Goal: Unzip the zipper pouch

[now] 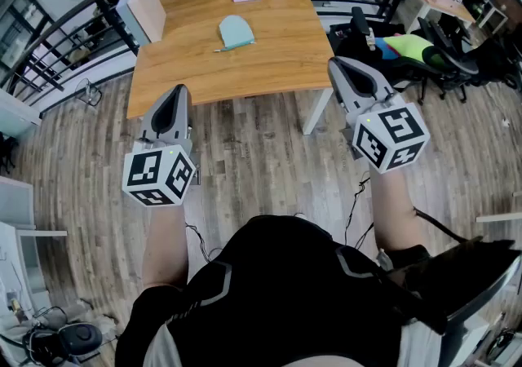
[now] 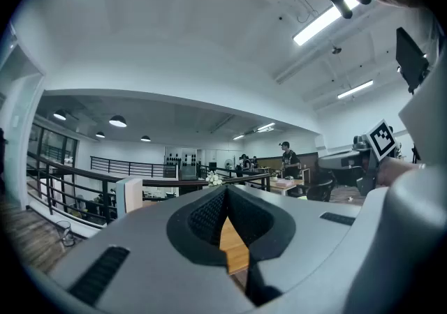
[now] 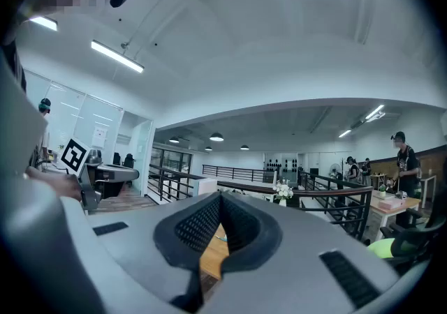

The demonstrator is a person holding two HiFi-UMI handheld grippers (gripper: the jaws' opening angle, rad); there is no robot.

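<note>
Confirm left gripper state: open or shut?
Shut. The left gripper shows its tips touching in its own view, with nothing held between them.

Your grey left gripper points level, its black-padded jaws closed, tips meeting. Through the gap beneath the tips you see a light wooden tabletop; white flowers stand beyond.

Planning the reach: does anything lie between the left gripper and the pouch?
Nothing does. In the head view, only bare tabletop shows between the left gripper and the pouch.
</note>
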